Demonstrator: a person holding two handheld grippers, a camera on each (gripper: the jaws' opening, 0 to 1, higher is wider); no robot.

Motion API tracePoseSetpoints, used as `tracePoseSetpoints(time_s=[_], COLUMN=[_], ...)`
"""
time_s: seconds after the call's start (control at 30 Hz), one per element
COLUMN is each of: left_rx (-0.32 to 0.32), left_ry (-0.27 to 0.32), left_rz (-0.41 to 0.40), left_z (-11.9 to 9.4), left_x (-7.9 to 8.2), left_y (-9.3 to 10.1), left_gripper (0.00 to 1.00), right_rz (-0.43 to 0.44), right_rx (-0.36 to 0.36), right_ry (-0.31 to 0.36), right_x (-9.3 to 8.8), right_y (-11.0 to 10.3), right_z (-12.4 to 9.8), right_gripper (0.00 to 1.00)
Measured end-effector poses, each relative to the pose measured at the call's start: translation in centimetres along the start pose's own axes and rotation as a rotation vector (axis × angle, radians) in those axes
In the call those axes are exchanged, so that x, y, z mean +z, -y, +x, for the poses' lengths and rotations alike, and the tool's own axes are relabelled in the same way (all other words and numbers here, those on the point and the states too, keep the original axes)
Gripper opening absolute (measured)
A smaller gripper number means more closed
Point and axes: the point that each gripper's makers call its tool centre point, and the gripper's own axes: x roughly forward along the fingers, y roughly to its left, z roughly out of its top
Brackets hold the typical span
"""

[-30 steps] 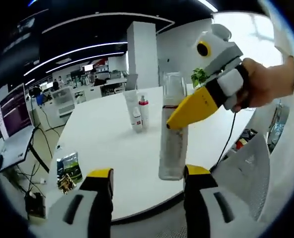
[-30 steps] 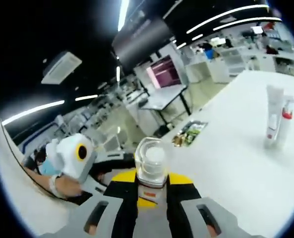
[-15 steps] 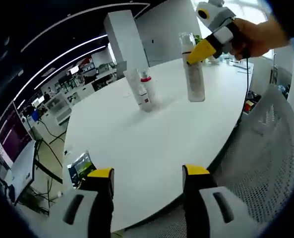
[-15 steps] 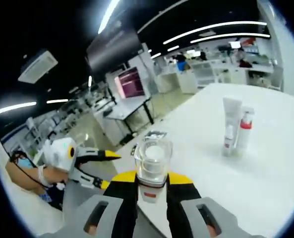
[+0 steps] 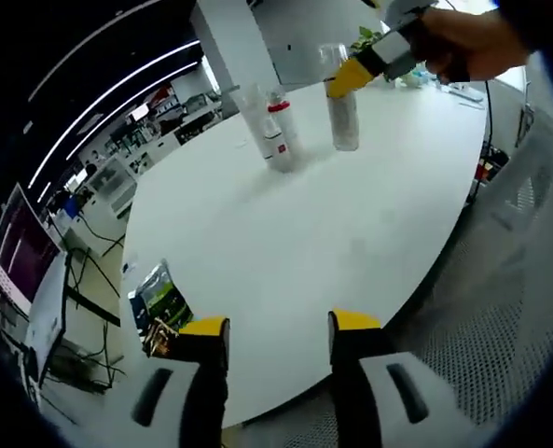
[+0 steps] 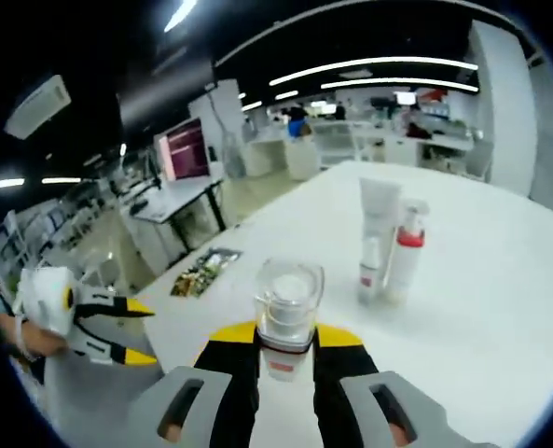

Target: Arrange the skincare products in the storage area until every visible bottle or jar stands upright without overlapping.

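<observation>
My right gripper (image 6: 285, 341) is shut on a tall clear bottle (image 6: 286, 308), seen from its clear cap end. In the left gripper view that clear bottle (image 5: 341, 107) stands upright on the white table (image 5: 332, 224), with the right gripper (image 5: 360, 73) and a person's hand at its upper part. Beside it stand a white tube (image 5: 257, 126) and a white pump bottle with a red collar (image 5: 281, 131), both upright and close together. The right gripper view shows the tube (image 6: 376, 238) and the pump bottle (image 6: 405, 247) ahead. My left gripper (image 5: 276, 331) is open near the table's edge, holding nothing.
A small packet with a green printed label (image 5: 159, 303) lies near the table's edge; it appears also in the right gripper view as the packet (image 6: 201, 271). A mesh chair back (image 5: 500, 308) stands by the table. Desks and monitors fill the room behind.
The right gripper has carried the clear bottle farther across the table, close beside the tube and pump bottle. My left gripper has drawn back toward the table's edge, still open.
</observation>
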Motion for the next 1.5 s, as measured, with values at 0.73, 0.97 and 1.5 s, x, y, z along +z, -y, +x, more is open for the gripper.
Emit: tracePoseSetpoints(time_s=[0.73,0.97,1.5], left_rx=[-0.046,-0.041,-0.036], left_ry=[0.002,-0.008,-0.013], left_rz=[-0.064,-0.073,-0.071], left_z=[0.0,0.0,0.0], left_x=[-0.4,-0.6,-0.7], left_y=[0.5,0.3,0.2], left_gripper=[0.23,0.18,0.12], right_rz=[-0.053,-0.056,0.038], right_rx=[-0.286,-0.346,-0.413], right_ry=[-0.130,-0.156,-0.021], right_x=[-1.0,-1.6,-1.3], right_y=[9.6,12.1,12.1], right_z=[9.1,9.9,9.3], right_gripper=[0.16,0.16,0.16])
